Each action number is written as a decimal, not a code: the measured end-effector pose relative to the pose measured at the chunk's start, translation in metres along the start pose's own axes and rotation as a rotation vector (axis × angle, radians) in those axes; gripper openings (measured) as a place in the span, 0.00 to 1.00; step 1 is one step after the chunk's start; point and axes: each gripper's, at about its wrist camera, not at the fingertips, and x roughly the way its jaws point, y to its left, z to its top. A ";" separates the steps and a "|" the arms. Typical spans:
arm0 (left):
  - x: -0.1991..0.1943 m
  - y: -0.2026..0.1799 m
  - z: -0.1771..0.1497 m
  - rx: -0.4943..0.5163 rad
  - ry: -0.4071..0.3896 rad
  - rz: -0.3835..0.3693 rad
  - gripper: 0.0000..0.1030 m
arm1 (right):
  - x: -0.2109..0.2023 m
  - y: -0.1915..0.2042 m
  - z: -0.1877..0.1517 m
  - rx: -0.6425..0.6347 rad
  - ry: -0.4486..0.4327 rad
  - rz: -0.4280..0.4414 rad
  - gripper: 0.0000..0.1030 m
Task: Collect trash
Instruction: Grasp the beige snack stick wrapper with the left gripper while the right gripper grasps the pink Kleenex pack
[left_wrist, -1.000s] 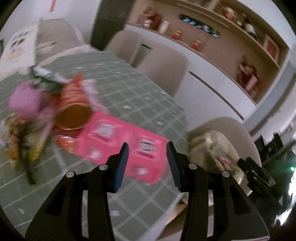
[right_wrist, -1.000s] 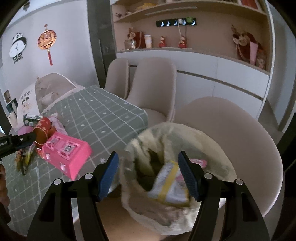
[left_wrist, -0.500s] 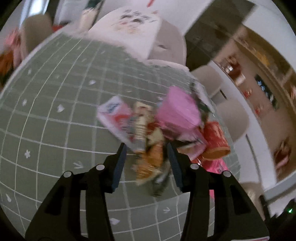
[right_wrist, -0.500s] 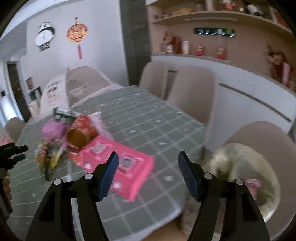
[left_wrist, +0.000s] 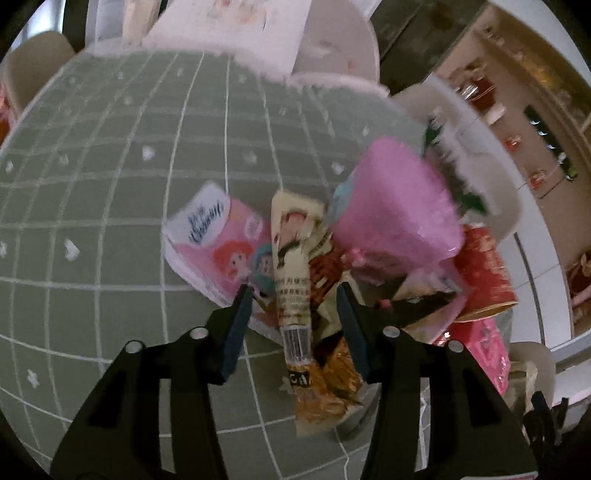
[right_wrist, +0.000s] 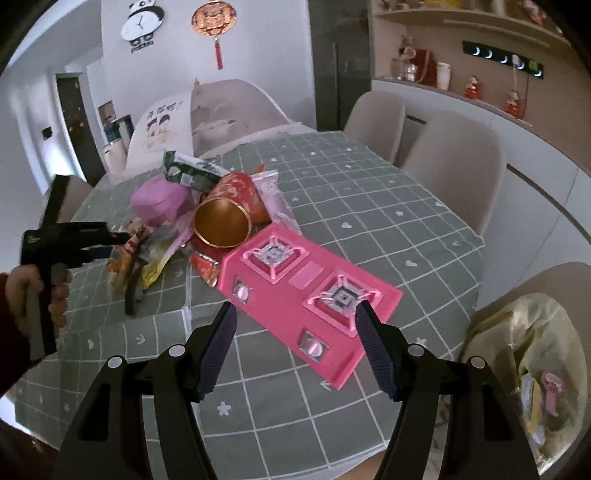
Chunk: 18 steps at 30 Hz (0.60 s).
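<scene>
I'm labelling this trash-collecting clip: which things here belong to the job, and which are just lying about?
Part of the job:
- cream snack wrapper between the closing left tongs
- orange foil wrapper
- crumpled pink bag
- yellowish trash bag on the chair

Just lying about:
- pink toy stove
- panda wall clock
- beige chairs

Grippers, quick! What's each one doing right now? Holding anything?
Left gripper: jaws closing around the cream snack wrapper in the trash pile, not gripping it yet.
Right gripper: open, empty, above the pink toy stove.
</scene>
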 end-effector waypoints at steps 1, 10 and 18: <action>0.002 0.003 -0.003 -0.002 0.016 -0.018 0.22 | 0.001 0.002 0.000 -0.004 0.003 0.010 0.61; -0.081 0.016 -0.042 0.032 -0.063 -0.031 0.17 | 0.036 0.059 0.010 -0.147 0.034 0.057 0.61; -0.126 0.078 -0.078 -0.074 -0.082 0.078 0.17 | 0.073 0.136 0.034 -0.265 0.056 0.293 0.61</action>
